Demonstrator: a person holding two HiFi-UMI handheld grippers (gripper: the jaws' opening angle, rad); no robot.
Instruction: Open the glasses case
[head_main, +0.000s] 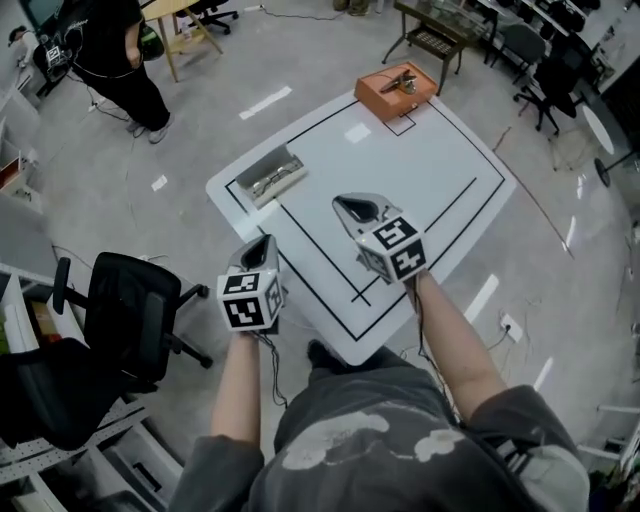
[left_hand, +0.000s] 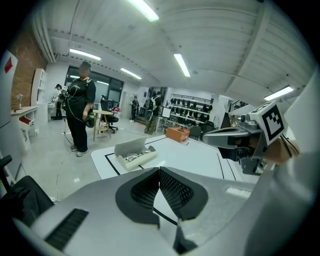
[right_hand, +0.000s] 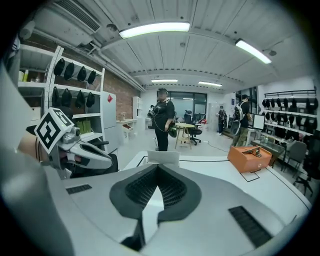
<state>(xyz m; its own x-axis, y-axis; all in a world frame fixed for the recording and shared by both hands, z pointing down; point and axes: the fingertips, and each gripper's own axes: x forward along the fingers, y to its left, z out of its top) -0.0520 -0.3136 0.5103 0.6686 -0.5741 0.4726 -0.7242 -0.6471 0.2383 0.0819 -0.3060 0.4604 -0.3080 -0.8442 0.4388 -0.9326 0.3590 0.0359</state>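
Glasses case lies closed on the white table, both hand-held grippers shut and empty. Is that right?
Not quite: the glasses case is open, with glasses inside, as the left gripper view shows. It does lie on the white table, and the left hand-held gripper and right hand-held gripper are shut and empty.

This is a big open lab or workshop hall. A white tabletop (head_main: 420, 160) marked with black lines (head_main: 318, 250) stands on a polished grey concrete floor (head_main: 300, 60) — short strips of tape are stuck to it. Long strip lights (right_hand: 155, 30) cross a bare ceiling with exposed ducts. White racks (right_hand: 75, 75) hung with rows of black gear stand near a brick wall (right_hand: 122, 90). Rolling office chairs (head_main: 125, 300) stand about, and a person (right_hand: 162, 120) in black stands by — cables trail from them.
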